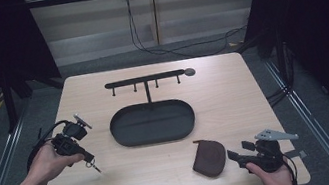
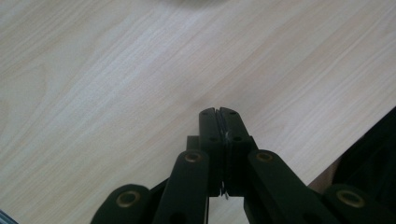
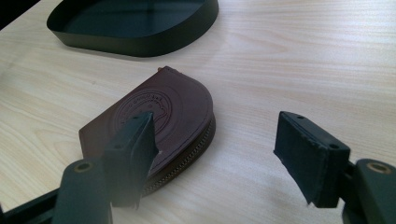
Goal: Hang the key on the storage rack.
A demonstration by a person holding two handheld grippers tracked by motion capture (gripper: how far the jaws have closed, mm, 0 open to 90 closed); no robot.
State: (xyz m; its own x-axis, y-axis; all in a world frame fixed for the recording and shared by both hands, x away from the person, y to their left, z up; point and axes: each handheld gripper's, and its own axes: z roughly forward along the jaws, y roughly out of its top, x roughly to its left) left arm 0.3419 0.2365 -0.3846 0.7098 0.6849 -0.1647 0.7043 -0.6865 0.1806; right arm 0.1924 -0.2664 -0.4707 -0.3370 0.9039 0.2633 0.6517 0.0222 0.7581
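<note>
Biggest thing first: the light wood table (image 1: 233, 91), with a black oval tray (image 1: 118, 130) in the middle and a little hook rack (image 1: 145, 79) standing behind it. Near the front right there's a brown leather pouch (image 1: 210, 157), lying flat, well apart from the tray.

The small stuff is where the action is. The left gripper (image 1: 87, 158) is clamped fully shut on what looks like a key (image 1: 96, 167). It dangles just under the jaws, off the table, at the front left. In the left gripper view you can just make out a sliver of metal pinched in the seam.

Handling-wise I'd guess the key is light, hard and a bit slippery. It's thin metal, so it'll want to swing or twist in the pads. Pinching the flat part, as now, seems right. The pouch looks soft and squashy with a zip round the edge, so I'd grab it across the curved rim.

Poses: the left hand is raised with the gripper angled down and towards the middle. The right gripper (image 1: 238, 150) sits low by the pouch, jaws spread wide and holding nothing, with one jaw in front of the leather.
</note>
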